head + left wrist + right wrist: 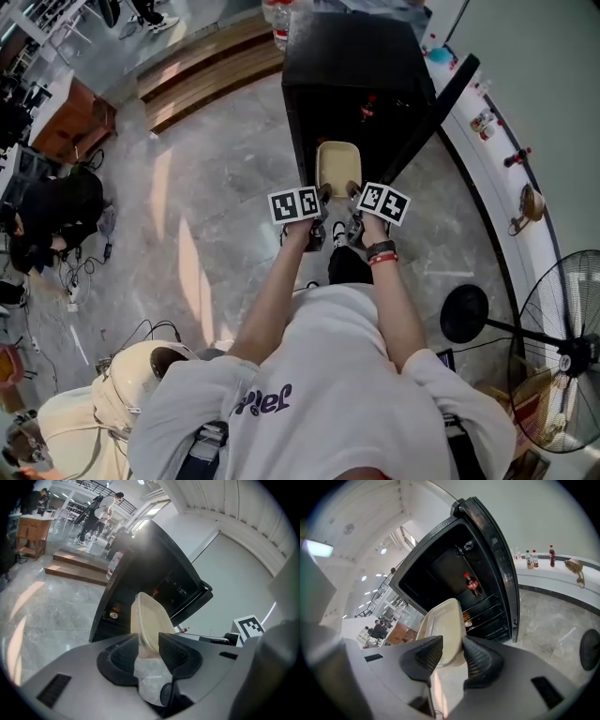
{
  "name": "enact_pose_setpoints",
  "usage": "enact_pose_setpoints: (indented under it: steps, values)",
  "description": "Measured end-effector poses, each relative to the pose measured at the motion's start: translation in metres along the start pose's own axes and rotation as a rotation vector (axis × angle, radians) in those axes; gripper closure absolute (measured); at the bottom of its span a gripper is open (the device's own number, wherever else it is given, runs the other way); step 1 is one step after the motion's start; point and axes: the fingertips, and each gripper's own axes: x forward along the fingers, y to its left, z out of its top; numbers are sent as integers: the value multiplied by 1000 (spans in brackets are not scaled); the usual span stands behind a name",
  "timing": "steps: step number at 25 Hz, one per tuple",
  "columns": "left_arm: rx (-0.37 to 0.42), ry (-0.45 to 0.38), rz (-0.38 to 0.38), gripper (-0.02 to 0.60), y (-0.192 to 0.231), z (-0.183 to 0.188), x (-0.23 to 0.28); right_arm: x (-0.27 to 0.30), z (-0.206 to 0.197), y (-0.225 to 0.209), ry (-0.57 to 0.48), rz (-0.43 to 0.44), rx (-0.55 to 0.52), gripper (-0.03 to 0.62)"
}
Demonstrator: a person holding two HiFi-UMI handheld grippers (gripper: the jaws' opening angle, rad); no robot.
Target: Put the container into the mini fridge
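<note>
A pale beige plastic container [338,167] hangs in front of the open black mini fridge [352,56]. My left gripper [322,193] is shut on its near left end and my right gripper [354,193] on its near right end. In the left gripper view the container [150,620] sits edge-on between the pads of the left gripper [147,641]. The right gripper view shows the container [443,630] clamped in the right gripper [452,651], with the fridge [440,569] just beyond. The fridge door [497,550] stands open to the right. A cola bottle [473,584] stands inside.
A white curved counter [497,159] with bottles [529,558] runs along the right. A floor fan [562,352] and its round base [464,312] stand at the lower right. Wooden steps [206,70] lie far left. People [56,220] sit on the left floor.
</note>
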Motion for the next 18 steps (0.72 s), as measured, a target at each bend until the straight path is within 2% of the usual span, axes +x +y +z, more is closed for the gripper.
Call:
enact_pose_setpoints:
  steps: [7, 18]
  values:
    - [38, 6, 3, 448, 1, 7, 18, 13, 10, -10, 3, 0, 11, 456]
    - [30, -10, 25, 448, 14, 36, 47, 49, 38, -10, 30, 10, -6, 456]
